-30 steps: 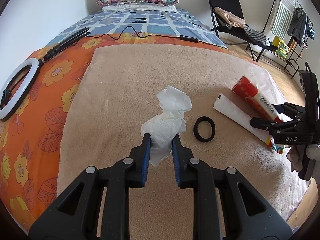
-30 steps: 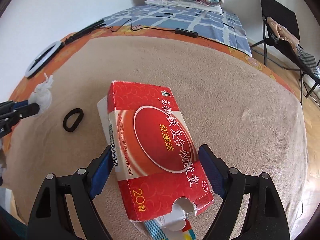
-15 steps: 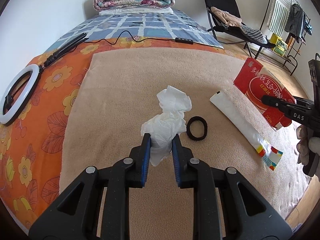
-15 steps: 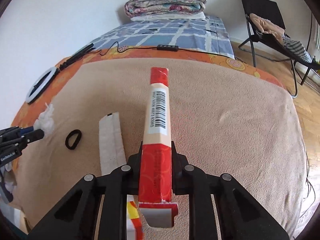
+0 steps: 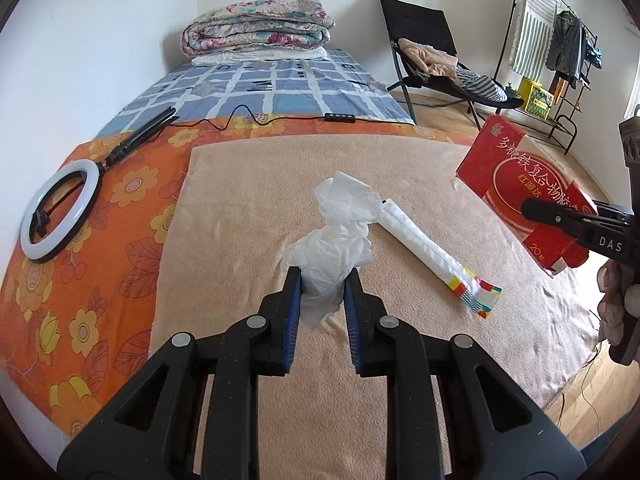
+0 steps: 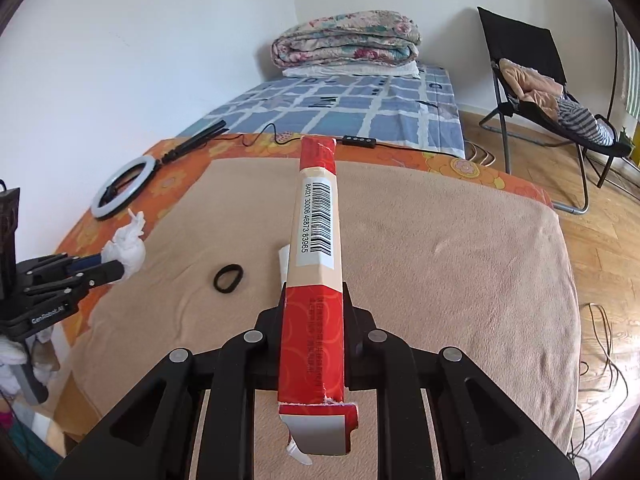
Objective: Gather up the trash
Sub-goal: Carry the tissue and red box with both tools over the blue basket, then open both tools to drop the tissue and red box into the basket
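Above beige blanket, right gripper pinches red box lengthwise, pointing away; left gripper clamps tissue.

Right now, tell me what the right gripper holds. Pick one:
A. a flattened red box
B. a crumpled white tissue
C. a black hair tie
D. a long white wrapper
A: the right gripper is shut on the flattened red box, held edge-on with its barcode up, while the crumpled white tissue is in the left gripper, and the black hair tie and long white wrapper lie on the beige blanket.
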